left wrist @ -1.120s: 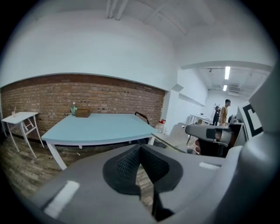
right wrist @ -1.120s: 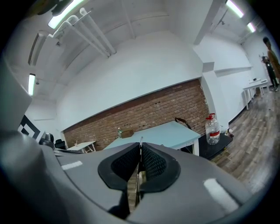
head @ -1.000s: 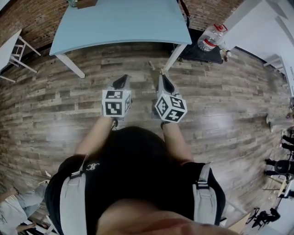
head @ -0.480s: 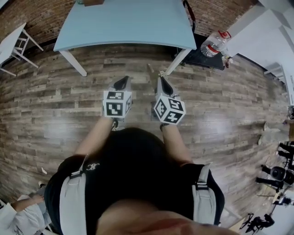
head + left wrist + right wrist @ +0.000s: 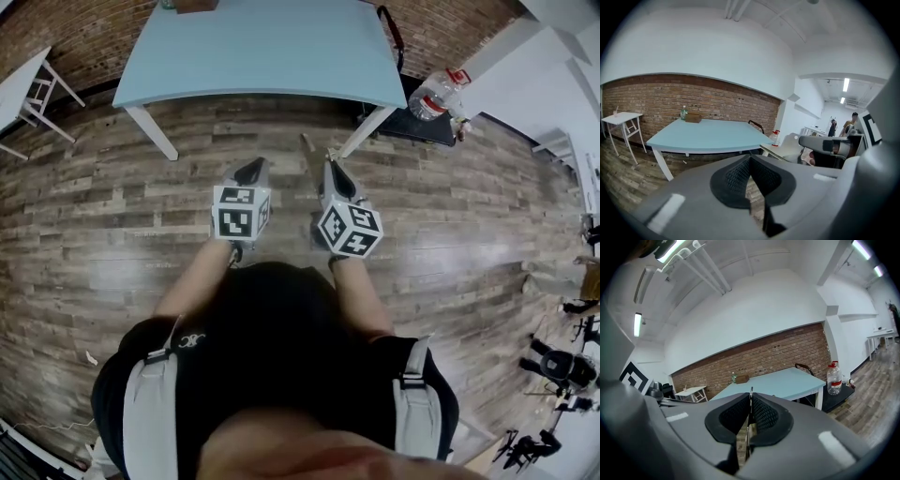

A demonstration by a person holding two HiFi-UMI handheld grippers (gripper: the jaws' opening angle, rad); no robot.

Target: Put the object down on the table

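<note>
Board [image 5: 750, 430]: thin, flat, pale brown, seen edge-on; it is pinched between the pads of the right gripper [image 5: 330, 161], whose jaws are closed on its two faces, with its top edge standing just above the pad tips. In the head view it is shown as a narrow strip at the centre of the frame, projecting past the right jaws toward the top of the frame, held over the floor [image 5: 112, 216] and apart from the table [image 5: 262, 47]; nothing of it is laid on the tabletop. Left gripper [image 5: 251, 169]: carried just beside the right one, on its left, at about the same height; its pads are pressed together at the tips and nothing is held between them. Table: light blue top, white legs, placed across the upper middle of the head view, beyond both grippers. Box [image 5: 693, 117]: small, brown, set at the far edge of the tabletop, with a small bottle [image 5: 684, 112] just beside it on its left. Jug [image 5: 433, 91]: large, clear, red-capped, placed on a low black stand [image 5: 412, 120] at the upper right, by the table's right leg. Side table [image 5: 23, 89]: small, white, at the upper left. Wall [image 5: 75, 37]: red brick, behind both tables. Floor: wood planks, grey-brown.
</note>
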